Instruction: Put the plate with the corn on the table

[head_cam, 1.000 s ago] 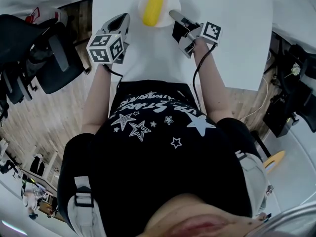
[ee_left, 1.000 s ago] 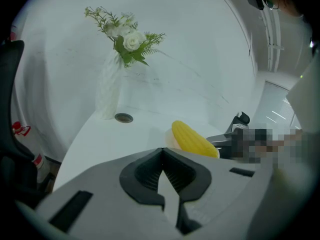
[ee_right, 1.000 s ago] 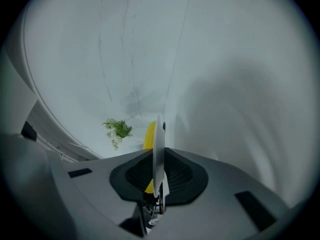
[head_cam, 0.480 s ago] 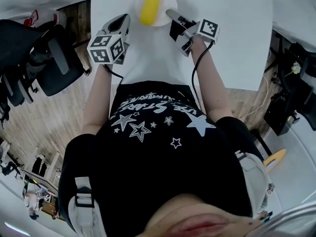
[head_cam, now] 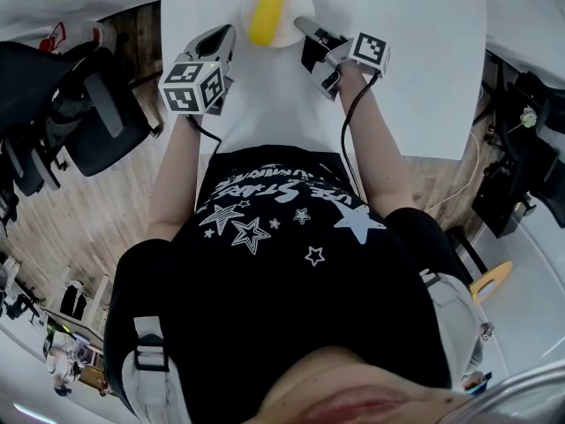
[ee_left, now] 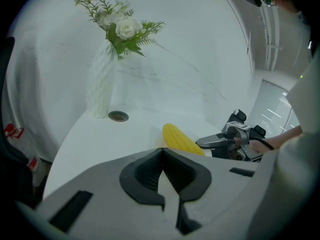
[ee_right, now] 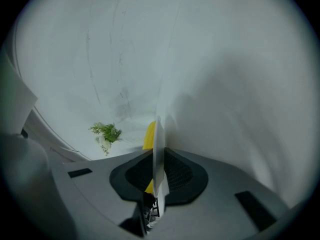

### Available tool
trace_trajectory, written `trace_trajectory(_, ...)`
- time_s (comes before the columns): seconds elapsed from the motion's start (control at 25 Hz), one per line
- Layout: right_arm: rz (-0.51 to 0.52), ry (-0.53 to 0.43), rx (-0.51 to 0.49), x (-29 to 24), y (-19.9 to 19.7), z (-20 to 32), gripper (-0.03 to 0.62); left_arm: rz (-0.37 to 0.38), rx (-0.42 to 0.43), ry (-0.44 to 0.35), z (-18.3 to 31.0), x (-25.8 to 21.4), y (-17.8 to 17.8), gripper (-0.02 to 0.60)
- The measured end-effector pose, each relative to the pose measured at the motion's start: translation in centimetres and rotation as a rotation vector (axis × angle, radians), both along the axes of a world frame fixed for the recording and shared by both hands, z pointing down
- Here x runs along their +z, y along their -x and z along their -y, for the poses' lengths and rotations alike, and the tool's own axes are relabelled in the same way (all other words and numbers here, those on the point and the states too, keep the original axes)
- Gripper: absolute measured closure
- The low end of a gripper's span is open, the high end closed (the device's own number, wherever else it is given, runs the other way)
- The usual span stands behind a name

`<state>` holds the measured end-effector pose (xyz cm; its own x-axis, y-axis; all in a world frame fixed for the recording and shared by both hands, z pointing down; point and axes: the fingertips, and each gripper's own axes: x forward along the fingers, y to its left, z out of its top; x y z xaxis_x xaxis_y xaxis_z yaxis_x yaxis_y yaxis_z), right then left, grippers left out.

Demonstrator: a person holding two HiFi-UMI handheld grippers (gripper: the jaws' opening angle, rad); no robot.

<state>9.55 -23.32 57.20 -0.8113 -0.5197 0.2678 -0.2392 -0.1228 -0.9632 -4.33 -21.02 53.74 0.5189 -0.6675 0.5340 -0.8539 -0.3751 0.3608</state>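
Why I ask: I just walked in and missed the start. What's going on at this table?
A person stands at a white table with a gripper in each hand. The right gripper is clamped on the rim of a white plate that carries a yellow corn cob. The left gripper is shut on nothing and hovers beside the plate. Whether the plate rests on the table cannot be told.

Head camera steeply downward; both gripper views low across the same table.

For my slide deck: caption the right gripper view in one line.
Right gripper clamped on the edge of a white plate, yellow corn just behind it, flowers farther off.
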Motion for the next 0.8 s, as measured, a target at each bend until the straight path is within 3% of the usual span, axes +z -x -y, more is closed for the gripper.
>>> trace_trajectory(0.52,-0.039,0.013,0.038,0.4,-0.7,0.1,0.556,-0.02,0.004,0.003,0.1,0.0,0.7,0.575)
trace_trajectory(0.8,-0.239,0.004,0.015,0.8,-1.6,0.1,0.571,-0.02,0.01,0.004,-0.2,-0.3,-0.1,0.575)
